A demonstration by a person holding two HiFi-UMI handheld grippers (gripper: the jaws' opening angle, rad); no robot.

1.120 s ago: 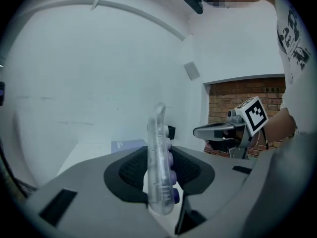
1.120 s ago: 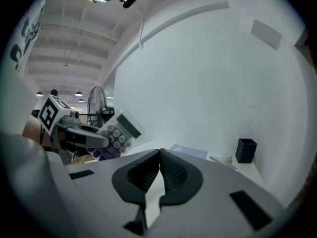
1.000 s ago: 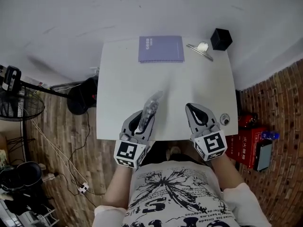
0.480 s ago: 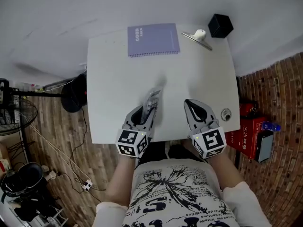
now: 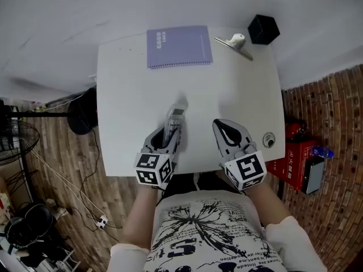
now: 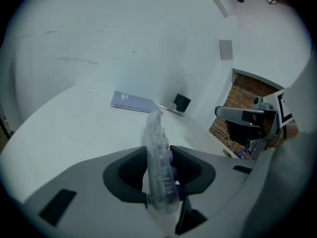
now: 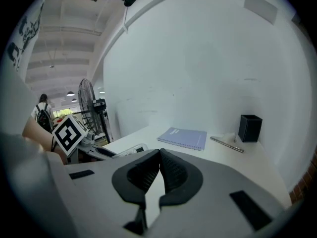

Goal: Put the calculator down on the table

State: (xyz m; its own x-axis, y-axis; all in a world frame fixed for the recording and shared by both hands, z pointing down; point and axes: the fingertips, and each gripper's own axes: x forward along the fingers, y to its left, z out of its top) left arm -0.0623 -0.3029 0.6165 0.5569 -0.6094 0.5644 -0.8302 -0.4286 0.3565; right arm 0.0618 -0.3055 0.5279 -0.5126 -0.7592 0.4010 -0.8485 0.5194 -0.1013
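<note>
A clear plastic calculator (image 5: pixel 173 119) with purple keys stands on its edge between the jaws of my left gripper (image 5: pixel 170 134), low over the near part of the white table (image 5: pixel 130 95). In the left gripper view the calculator (image 6: pixel 158 157) sticks out past the pads, which still touch its two faces while the jaws are opening. My right gripper (image 5: pixel 226 128) hovers beside it over the table's near right, its jaws shut with nothing between them (image 7: pixel 159 155).
A purple spiral notebook (image 5: pixel 180 46) lies at the table's far edge, with a metal clip (image 5: pixel 233 45) and a black cube-shaped holder (image 5: pixel 264 30) to its right. A round grommet (image 5: pixel 269 139) sits near the right edge. A red box (image 5: pixel 298 166) stands on the floor.
Both grippers have sunk toward the table. The left one rolled and brought the calculator down close to the tabletop. The right gripper stayed shut.
</note>
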